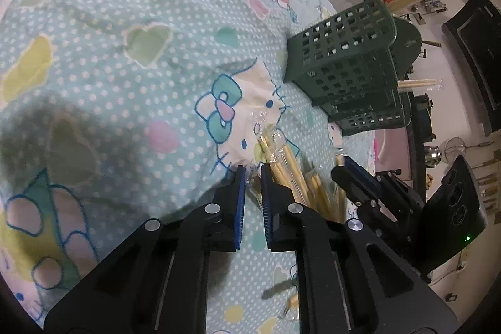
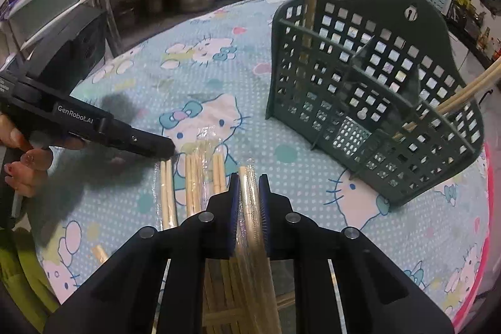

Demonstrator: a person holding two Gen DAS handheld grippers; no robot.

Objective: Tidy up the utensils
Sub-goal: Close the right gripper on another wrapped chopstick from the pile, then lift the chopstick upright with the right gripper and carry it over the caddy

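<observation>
The right claw (image 2: pixel 249 185) grips a wrapped chopstick pair (image 2: pixel 247 196) — green basket (image 2: pixel 375 89) stands beyond.
</observation>
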